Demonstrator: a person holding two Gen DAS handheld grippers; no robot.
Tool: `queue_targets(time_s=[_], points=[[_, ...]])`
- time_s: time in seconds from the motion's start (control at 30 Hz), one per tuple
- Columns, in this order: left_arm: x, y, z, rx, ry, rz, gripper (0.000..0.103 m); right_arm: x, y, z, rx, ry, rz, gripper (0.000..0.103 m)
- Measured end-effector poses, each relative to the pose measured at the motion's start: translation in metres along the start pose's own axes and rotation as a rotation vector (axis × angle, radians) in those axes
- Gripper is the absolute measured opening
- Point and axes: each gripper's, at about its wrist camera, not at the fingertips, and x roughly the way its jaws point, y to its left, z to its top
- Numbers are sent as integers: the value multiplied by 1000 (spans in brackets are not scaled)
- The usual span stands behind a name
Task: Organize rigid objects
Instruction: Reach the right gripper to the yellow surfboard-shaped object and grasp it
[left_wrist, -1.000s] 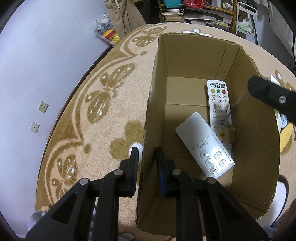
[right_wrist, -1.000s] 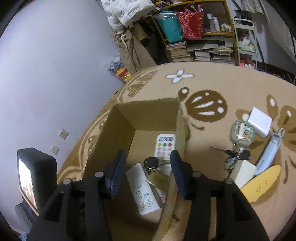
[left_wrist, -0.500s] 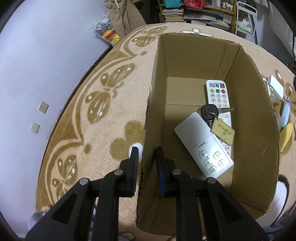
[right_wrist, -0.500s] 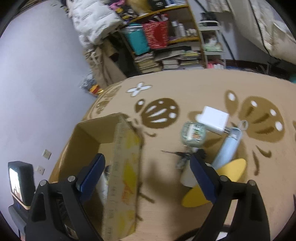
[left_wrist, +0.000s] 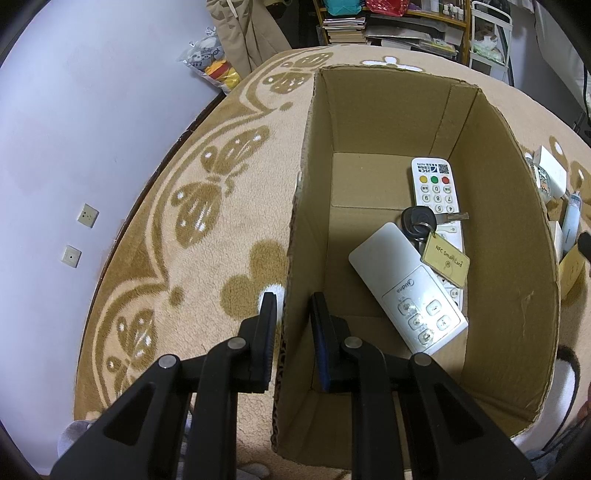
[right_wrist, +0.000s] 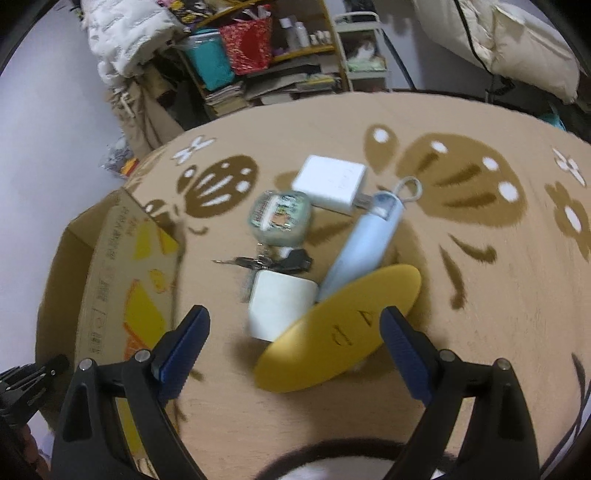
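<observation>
The right hand-held gripper (right_wrist: 295, 332) left the box (right_wrist: 107, 280), opening wide over the yellow oval (right_wrist: 340, 332).

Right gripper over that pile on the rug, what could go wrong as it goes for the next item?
The yellow oval piece lies on top of the white block and the pale blue tube, so the open right gripper may nudge or catch a neighbour along with its target. The left gripper pinches only the cardboard box wall; a bump could shift the box.
</observation>
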Motion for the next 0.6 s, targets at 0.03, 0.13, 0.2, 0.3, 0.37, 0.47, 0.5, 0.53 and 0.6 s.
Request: queue_targets(time_s=[0.03,0.13,0.2,0.3,0.37,0.47,0.5,0.53,0.6], points=[[0,0,0,0,0,0,19,1,-3,-1,11,0,-1,98],[0,0,0,0,0,0,19,4,-12,-3,37,-2,-14,98],[0,0,0,1,-1,1,19,6,-17,-4,52,0,-26,98],[-1,-1,0,6,-2,4,19,12,-25,-7,74,19,-34,98],[-1,-1,0,8,-2,5,19,17,-28,-10,93,34,-35,98],[-1,-2,-1,6,-1,4,19,23,-31,-14,110,50,-36,98],[-1,-2,0,6,-1,3,19,25,-31,-15,115,58,-37,98],[-1,-2,0,6,-1,3,19,27,-32,-16,118,62,-37,98],[-1,-2,0,6,-1,2,19,29,-31,-17,114,62,-40,98]])
